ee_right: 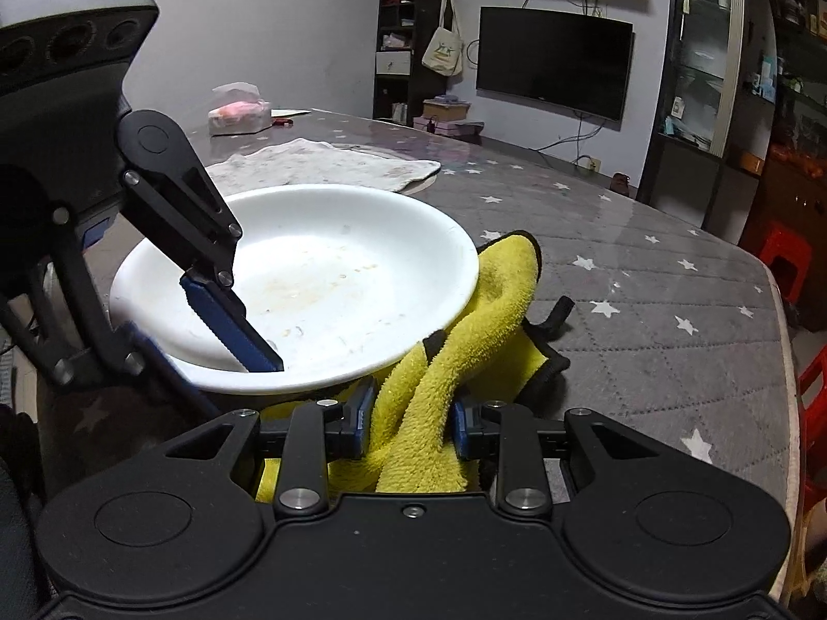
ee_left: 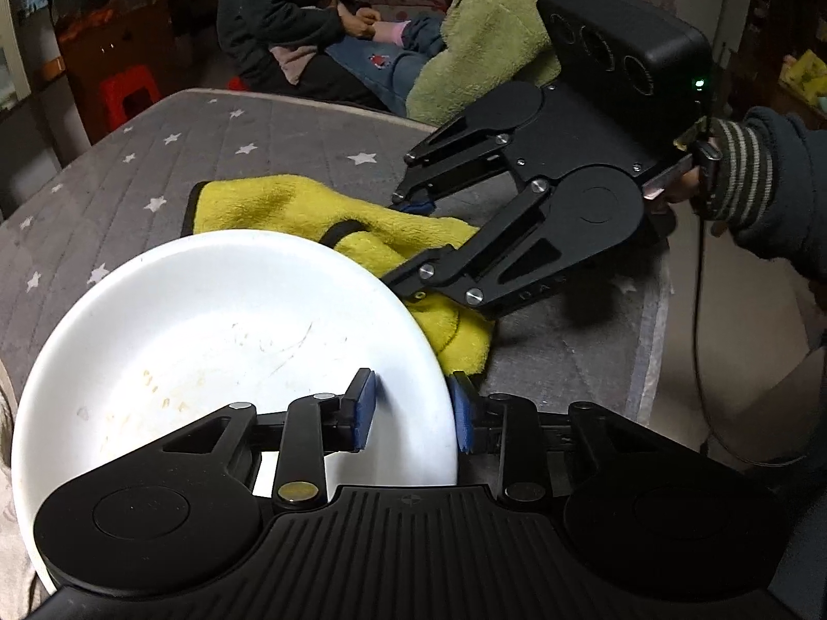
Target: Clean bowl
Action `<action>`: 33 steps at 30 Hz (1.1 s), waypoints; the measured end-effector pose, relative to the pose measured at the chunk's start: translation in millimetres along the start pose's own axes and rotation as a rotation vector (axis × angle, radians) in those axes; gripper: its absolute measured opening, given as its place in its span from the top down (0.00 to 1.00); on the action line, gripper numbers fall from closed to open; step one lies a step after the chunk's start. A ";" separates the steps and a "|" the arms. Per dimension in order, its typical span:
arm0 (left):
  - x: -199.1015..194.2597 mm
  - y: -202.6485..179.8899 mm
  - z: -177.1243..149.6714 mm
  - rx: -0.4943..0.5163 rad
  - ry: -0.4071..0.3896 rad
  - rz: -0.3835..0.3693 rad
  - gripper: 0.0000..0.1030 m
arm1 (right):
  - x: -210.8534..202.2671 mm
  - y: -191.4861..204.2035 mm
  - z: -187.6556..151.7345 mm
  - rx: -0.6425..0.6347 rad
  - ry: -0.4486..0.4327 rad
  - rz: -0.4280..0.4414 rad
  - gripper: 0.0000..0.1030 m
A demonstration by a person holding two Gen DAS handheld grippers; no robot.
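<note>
Left gripper (ee_left: 413, 413) clamped on smeared white bowl (ee_left: 232, 336); right gripper (ee_right: 411, 426) clenching yellow cloth (ee_right: 439, 387).

Bowl (ee_left: 217, 341) hides part of the yellow cloth (ee_left: 289, 206).

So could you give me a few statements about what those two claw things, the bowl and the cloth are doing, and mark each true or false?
1. The left gripper pinches the rim of the white bowl. True.
2. The bowl is spotless. False: faint yellowish smears and crumbs show inside it.
3. The right gripper has its fingers around the yellow cloth. True.
4. The cloth lies inside the bowl. False: it lies beside the bowl and partly under its rim, on the grey star-patterned table cover.
5. The television is showing a programme. False: its screen is dark.
</note>
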State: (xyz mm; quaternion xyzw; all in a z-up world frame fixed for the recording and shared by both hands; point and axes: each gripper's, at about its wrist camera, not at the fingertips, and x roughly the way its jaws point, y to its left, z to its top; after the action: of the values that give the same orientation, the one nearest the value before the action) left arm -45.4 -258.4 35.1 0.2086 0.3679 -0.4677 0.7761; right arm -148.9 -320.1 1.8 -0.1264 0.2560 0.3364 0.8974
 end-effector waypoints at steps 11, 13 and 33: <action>-7.3 3.3 -1.2 -0.020 -0.019 0.006 0.67 | 18.6 -31.9 6.4 0.102 -0.033 0.000 0.70; -14.9 2.6 -1.2 -0.027 -0.041 0.022 0.65 | 15.0 -31.2 6.5 0.124 -0.036 -0.017 0.70; -107.7 24.6 -65.1 -0.394 -0.211 0.471 0.41 | 12.2 -14.5 -5.9 0.321 -0.022 -0.269 0.72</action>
State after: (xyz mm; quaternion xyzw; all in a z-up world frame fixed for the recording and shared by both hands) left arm -79.6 -141.6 75.3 0.0843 0.3103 -0.2142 0.9223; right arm -133.6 -326.6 -8.9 -0.0112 0.2775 0.1697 0.9456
